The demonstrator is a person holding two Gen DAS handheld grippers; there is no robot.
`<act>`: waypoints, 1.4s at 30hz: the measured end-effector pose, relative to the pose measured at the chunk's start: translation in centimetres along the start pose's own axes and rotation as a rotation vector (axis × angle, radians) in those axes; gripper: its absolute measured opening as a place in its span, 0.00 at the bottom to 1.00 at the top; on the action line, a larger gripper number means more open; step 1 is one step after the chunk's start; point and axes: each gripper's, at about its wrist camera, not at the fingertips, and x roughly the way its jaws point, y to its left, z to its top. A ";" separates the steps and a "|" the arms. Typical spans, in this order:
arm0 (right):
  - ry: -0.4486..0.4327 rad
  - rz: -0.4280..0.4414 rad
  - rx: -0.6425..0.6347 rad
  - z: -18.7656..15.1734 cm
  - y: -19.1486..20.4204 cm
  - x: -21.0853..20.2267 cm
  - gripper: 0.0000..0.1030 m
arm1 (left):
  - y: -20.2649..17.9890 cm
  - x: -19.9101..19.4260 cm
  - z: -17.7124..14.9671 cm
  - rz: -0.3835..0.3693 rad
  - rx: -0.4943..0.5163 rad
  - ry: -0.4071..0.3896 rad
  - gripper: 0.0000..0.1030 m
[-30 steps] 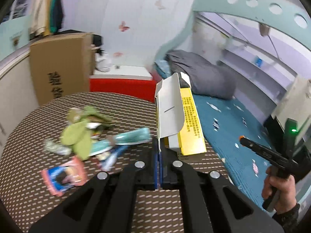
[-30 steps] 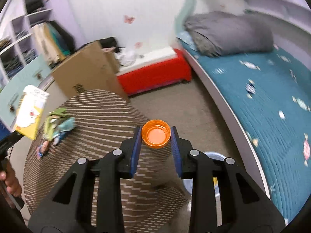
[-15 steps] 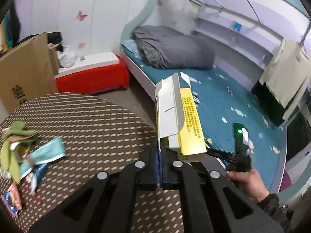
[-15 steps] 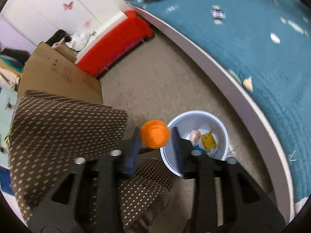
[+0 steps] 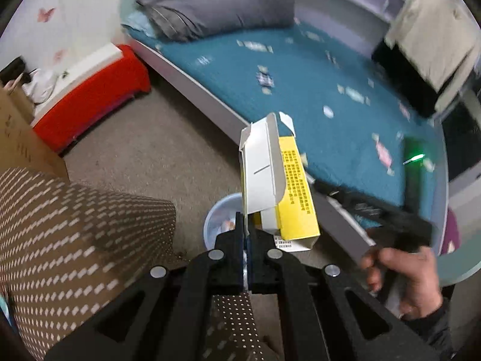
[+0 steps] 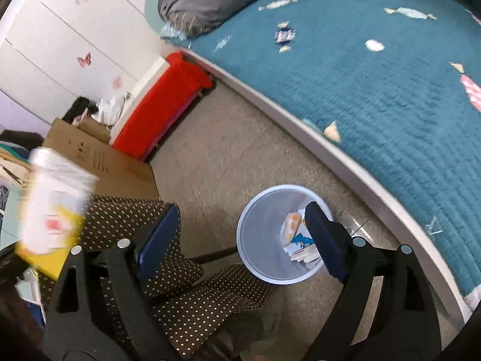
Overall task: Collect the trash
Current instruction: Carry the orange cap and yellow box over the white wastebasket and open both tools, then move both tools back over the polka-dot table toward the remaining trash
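Left gripper (image 5: 247, 234) pinches carton (image 5: 278, 180) by thin flap above bin (image 6: 264, 231) — light, crushable, probably empty; right gripper (image 6: 240, 234) opening, nothing between jaws

1 yellow/white carton (image 5: 282, 186), 1 pale-blue bin (image 6: 261, 237) w/ approx 3-4 scraps inside, blurry so can't tell exactly. 1 cardboard box (image 6: 99, 156), 1 red bench (image 6: 162, 108), 1 bed (image 6: 375, 84), 1 grey pillow (image 5: 216, 3).

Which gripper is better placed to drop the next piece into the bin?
Left. The left gripper is shut on the yellow-and-white carton, just above the pale blue bin. The right gripper is opening over the bin with nothing between its fingers.
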 end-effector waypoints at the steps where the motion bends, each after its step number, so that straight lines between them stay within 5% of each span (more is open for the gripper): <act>1: -0.010 0.003 0.005 0.1 -0.3 -0.6 0.83 | -0.5 0.8 0.4 0.005 0.017 0.023 0.01; 12: -0.072 0.021 0.024 0.1 -0.4 -3.9 0.84 | -2.9 9.6 4.2 0.029 0.104 0.285 0.08; 13: -0.073 0.020 0.024 0.0 -0.3 -4.0 0.85 | -3.0 10.4 4.3 0.024 0.110 0.312 0.33; 14: -0.074 0.020 0.026 -0.1 -0.2 -4.1 0.86 | -3.1 11.1 4.1 0.022 0.117 0.334 0.74; 15: -0.075 0.021 0.025 -0.2 0.0 -4.2 0.86 | -3.1 11.5 4.0 0.059 0.126 0.338 0.91; 17: -0.077 0.015 0.021 -0.5 0.2 -4.3 0.89 | -3.0 11.6 4.0 0.111 0.134 0.319 0.90; 22: -0.084 -0.006 0.032 -1.2 0.8 -4.8 0.94 | -3.0 9.0 4.2 0.108 0.078 0.243 0.90; 42: -0.148 -0.003 -0.160 -4.1 11.6 -11.3 0.94 | -0.7 -10.6 -2.2 0.129 -0.034 -0.197 0.91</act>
